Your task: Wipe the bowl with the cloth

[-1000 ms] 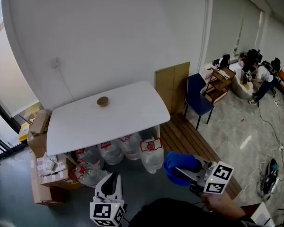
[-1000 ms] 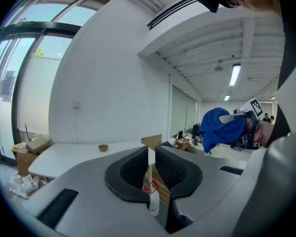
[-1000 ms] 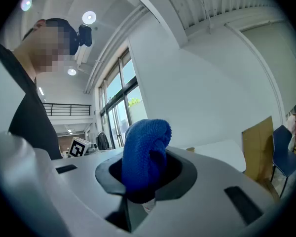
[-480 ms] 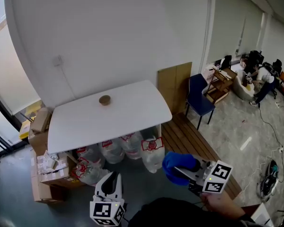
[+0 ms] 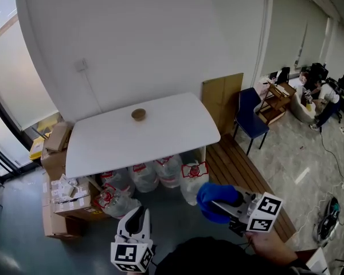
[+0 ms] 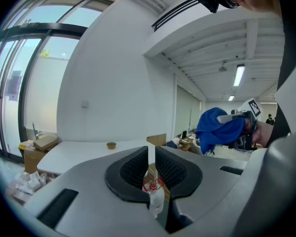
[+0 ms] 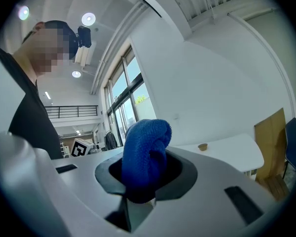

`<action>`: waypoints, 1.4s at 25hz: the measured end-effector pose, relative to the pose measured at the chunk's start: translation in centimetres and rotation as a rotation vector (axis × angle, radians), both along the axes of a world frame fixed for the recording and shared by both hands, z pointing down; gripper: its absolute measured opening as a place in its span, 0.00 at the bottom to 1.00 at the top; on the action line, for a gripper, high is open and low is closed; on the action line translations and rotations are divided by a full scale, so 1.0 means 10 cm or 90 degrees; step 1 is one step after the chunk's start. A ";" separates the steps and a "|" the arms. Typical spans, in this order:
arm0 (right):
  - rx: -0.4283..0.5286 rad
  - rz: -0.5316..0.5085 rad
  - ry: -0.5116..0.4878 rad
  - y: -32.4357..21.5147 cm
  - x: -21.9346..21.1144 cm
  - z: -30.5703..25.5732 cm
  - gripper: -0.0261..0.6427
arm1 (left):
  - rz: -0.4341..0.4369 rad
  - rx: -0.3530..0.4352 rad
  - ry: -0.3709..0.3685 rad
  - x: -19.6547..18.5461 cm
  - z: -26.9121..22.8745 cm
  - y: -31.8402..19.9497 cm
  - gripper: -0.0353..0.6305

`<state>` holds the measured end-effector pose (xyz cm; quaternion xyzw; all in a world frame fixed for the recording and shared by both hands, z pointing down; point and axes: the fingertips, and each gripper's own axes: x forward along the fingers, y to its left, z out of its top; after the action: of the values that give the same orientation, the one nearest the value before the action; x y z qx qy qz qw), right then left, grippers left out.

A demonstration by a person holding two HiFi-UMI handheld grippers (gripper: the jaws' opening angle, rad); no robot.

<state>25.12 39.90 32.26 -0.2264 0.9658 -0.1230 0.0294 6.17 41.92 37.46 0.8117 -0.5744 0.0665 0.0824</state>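
Bowl [image 5: 139, 114]: small, round, brown, low-sided. It sits alone on the white table [image 5: 178, 136], near the far edge, at approx 12 o'clock from the left gripper [image 5: 139, 216] and well apart from both grippers.

Cloth [image 5: 215, 198]: bright blue, nubby weave, bunched into a rounded wad. It's off the table, at approx 5 o'clock from the bowl.

Left gripper, head view bottom at 7 o'clock: jaws nearly together w/ only a thin slit btwn the ribbed pads [image 6: 138, 169]. Nothing in them; a water jug [image 5: 194, 179] under the table shows thru the slit.

Right gripper [image 5: 221, 204], at 2 o'clock from the left one: jaws clamped on the cloth, the wad bulging up and fwd past the tips. Person's hand [image 5: 269, 246] is behind its marker cube.
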 end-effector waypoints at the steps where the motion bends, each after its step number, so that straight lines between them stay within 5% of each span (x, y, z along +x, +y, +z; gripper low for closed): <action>1: 0.001 -0.003 0.004 0.00 -0.06 0.01 0.16 | 0.000 -0.002 -0.001 -0.05 0.02 0.02 0.13; 16: -0.032 -0.040 0.010 -0.40 -0.46 0.24 0.16 | -0.026 -0.039 0.017 -0.45 0.33 -0.28 0.13; 35: -0.062 -0.090 0.007 -2.68 -0.30 0.28 0.16 | -0.050 -0.046 0.011 -0.22 0.15 -2.57 0.13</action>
<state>22.08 13.10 35.09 -0.1598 0.9723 -0.1706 0.0042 3.95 16.25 38.97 0.7854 -0.6026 0.0768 0.1189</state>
